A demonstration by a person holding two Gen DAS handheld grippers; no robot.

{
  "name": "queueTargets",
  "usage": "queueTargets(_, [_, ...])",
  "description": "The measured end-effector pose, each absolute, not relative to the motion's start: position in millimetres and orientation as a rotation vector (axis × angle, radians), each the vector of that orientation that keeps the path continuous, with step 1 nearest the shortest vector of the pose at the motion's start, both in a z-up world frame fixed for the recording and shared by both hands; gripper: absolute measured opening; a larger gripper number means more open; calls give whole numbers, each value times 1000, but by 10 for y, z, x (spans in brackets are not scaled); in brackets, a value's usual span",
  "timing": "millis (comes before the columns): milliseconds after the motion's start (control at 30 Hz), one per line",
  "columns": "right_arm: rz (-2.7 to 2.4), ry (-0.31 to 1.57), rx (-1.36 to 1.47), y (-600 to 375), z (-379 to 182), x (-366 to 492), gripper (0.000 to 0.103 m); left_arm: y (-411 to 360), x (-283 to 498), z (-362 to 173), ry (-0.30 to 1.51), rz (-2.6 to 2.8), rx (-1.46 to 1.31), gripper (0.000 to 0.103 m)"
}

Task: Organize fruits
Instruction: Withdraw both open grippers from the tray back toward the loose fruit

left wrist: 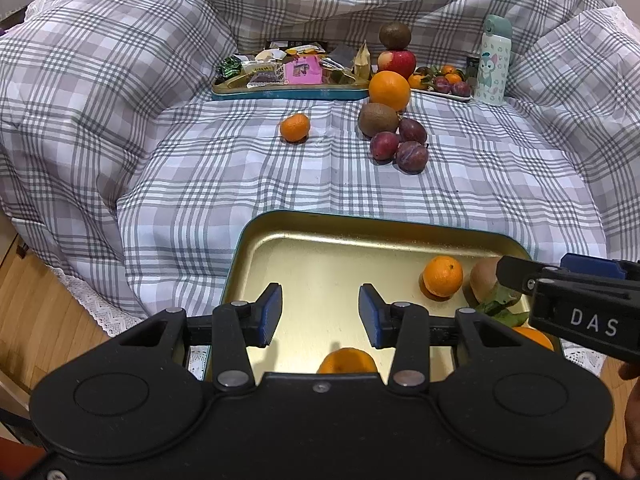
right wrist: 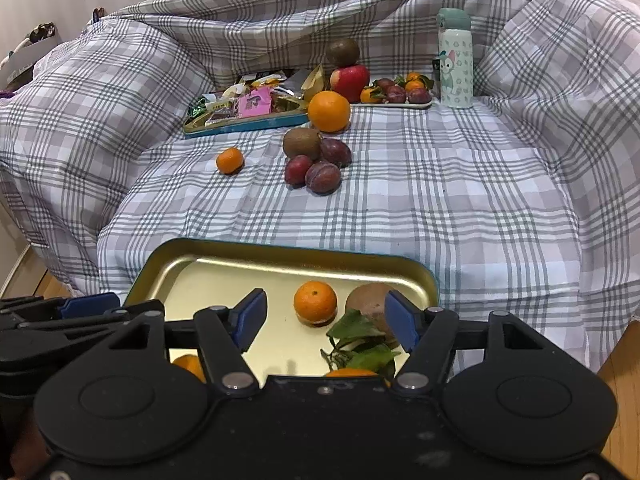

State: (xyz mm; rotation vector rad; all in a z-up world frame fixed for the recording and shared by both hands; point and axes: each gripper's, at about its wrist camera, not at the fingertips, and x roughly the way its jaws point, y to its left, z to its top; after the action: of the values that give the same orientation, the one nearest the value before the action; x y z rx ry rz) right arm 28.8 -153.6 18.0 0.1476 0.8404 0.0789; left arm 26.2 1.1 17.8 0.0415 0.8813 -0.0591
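Tangerine [left wrist: 347, 361] — half hidden behind left gripper [left wrist: 320, 316].

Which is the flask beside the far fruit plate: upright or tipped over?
Upright: the flask stands on its base on the checked cloth, its lid on top.

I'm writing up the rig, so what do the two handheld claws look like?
Both are matte black plastic: the left claw and right claw have blue ribbed pads, silver pivot screws and round embossed discs on the body. White letters DAS mark the right one's side.
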Motion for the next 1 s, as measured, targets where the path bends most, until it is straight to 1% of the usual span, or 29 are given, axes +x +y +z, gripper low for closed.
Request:
queueTargets(267, [81, 828, 208, -1541, 181, 394, 62, 24, 363, 168, 886, -49, 45, 51])
queueTargets(700, [64, 862, 156, -1466, 118, 659, 60, 33, 610, 97, 917, -46, 52, 51])
queueTargets(833, [81, 889, 159, -1446, 89, 759, 58, 35, 702, 88, 922, -46, 54, 51])
queueTargets(1000, [74, 872, 96, -1403, 72, 885, 58, 34, 841, 80, 924, -41, 61, 51])
